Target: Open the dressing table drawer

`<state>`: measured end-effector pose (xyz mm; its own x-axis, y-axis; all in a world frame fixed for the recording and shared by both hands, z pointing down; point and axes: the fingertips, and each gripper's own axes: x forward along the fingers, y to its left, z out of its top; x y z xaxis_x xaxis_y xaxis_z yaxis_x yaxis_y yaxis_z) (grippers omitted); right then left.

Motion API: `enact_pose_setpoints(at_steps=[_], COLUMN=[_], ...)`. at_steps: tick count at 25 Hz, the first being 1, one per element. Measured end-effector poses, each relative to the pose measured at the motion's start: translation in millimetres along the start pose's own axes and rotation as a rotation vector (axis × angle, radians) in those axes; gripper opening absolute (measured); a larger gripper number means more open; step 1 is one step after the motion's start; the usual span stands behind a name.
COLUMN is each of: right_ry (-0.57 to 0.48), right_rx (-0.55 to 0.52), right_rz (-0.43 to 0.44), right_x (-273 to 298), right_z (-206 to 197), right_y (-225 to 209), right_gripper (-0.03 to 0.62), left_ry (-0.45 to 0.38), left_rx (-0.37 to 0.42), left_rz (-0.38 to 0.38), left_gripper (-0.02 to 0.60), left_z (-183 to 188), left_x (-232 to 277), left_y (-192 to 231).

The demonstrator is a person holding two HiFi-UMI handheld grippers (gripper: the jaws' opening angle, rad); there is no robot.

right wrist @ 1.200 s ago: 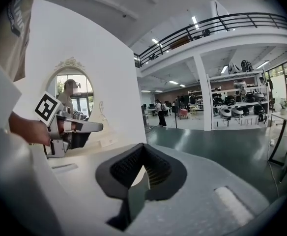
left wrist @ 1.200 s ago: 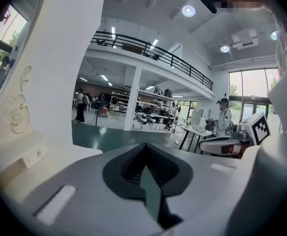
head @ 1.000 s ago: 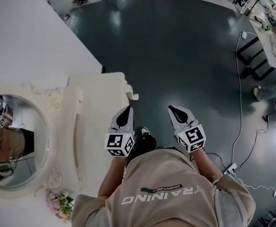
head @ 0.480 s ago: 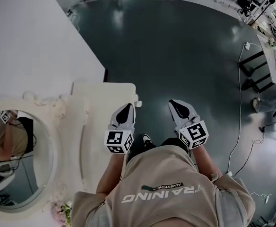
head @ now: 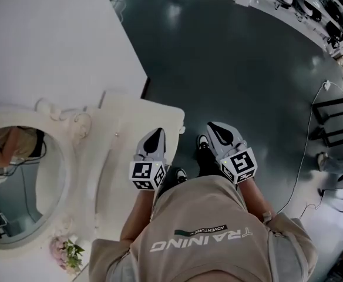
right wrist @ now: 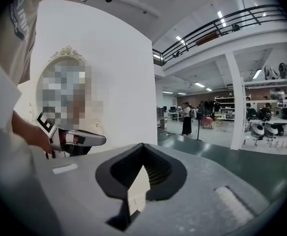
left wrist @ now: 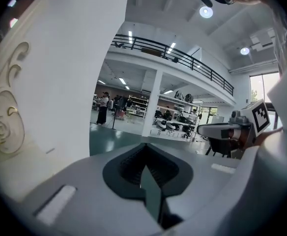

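Holding one tool in each hand, a person stands just beside the dressing table. The left tool (head: 154, 138) has its jaws pressed together with nothing in them. It hangs over the near edge of the tabletop (head: 130, 119). The right tool (head: 218, 135) is closed up and empty too, out over the dark floor (head: 236, 69). Past the tools, the round mirror (head: 19, 181) stands at the back of the tabletop, with small flowers (head: 66, 254) by it. The drawer cannot be seen; I think it hides under the tabletop's edge. With closed jaws, a tool cannot take the drawer's handle and may just bump the front. Reaching in blind could also scrape the white wood.
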<state>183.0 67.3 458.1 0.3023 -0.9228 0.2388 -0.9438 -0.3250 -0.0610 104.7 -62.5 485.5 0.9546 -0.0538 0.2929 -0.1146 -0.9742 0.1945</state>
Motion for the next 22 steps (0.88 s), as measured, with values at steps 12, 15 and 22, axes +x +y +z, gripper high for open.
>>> enact_pose_setpoints(at_steps=[12, 15, 22], right_ry=[-0.003, 0.001, 0.025], right_rx=[-0.077, -0.078, -0.105], right_rz=[0.37, 0.447, 0.683], right_x=[95.9, 111.4, 151.5], right_z=[29.0, 30.5, 23.2], right_y=[-58.7, -66.5, -33.7], right_gripper=[0.003, 0.003, 0.003], left_ry=[-0.015, -0.029, -0.026], left_rx=[-0.064, -0.077, -0.13], left_rz=[0.337, 0.403, 0.598], left_gripper=[0.018, 0.018, 0.018], left_z=[35.9, 45.0, 37.9], left_x=[50.2, 59.0, 38.7], left_y=[31.2, 30.5, 32.8])
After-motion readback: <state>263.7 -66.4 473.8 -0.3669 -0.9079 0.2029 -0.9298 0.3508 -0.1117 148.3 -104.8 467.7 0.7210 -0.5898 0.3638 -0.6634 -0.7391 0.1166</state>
